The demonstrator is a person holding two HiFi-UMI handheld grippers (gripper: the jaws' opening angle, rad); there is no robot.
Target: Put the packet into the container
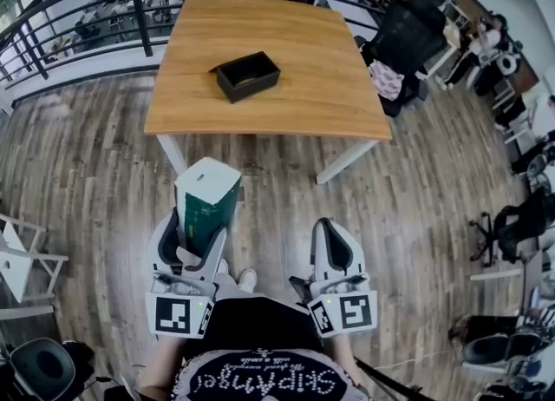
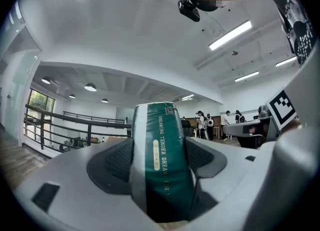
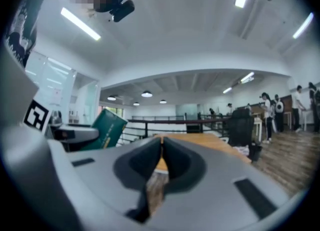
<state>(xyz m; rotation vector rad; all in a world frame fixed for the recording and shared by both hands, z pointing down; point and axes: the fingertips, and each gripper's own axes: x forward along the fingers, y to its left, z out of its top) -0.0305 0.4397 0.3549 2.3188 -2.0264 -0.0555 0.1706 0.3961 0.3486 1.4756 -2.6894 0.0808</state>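
We hold the packet upright in the left gripper, its jaws spread wide and pressing on the green sides. The right gripper is closed and empty. The packet hangs over the floor, on the near side of the bench and well apart from the container.

We judge the step in hand to be carriage to the container.

1. Raise the packet above the near bench edge before crossing it.
2. Centre it over the open black container, which sits skewed to the bench edges.
3. Turn the packet to match, then lower.

The bench top around the container is bare. A chair stands far right, and a railing runs far left.
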